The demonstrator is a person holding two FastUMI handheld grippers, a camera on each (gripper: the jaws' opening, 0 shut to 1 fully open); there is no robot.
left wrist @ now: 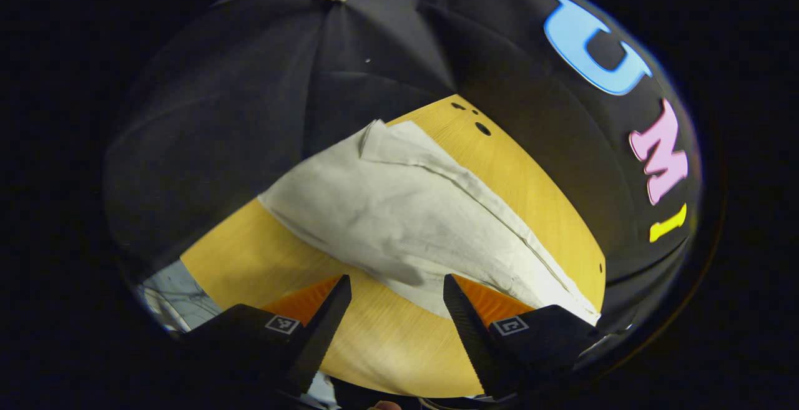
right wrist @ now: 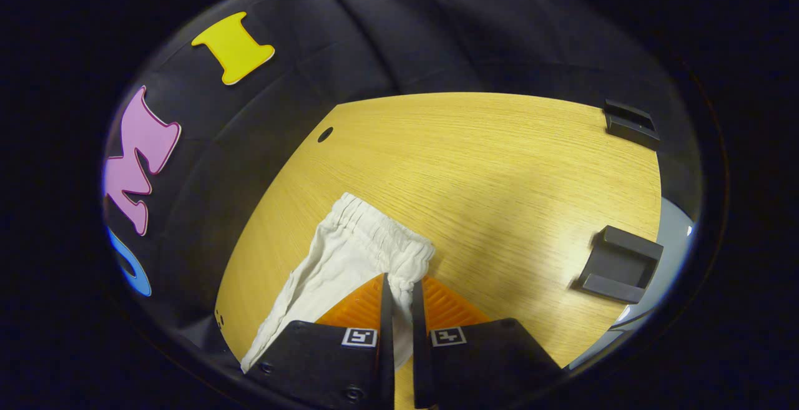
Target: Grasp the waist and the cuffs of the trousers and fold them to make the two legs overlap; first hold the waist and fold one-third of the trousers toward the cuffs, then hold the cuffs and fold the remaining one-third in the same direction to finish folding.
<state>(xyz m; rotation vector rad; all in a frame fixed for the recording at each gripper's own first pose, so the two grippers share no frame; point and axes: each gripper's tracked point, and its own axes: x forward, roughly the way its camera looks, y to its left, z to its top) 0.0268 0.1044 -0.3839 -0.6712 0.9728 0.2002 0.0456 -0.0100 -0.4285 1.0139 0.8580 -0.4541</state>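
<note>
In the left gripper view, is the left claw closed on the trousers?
No, the left claw is open above the wooden table, and the white trousers lie beyond its fingertips, not between them.

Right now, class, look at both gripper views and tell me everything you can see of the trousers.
The trousers are off-white, of a thin woven-looking cloth, lightly creased. They lie flat on the wooden table near the black cloth wall. The waist is gathered and elasticated; the right gripper is shut on its edge. In the left gripper view a seam runs down the leg and one far corner is turned over. The left gripper is open at their near edge.
</note>
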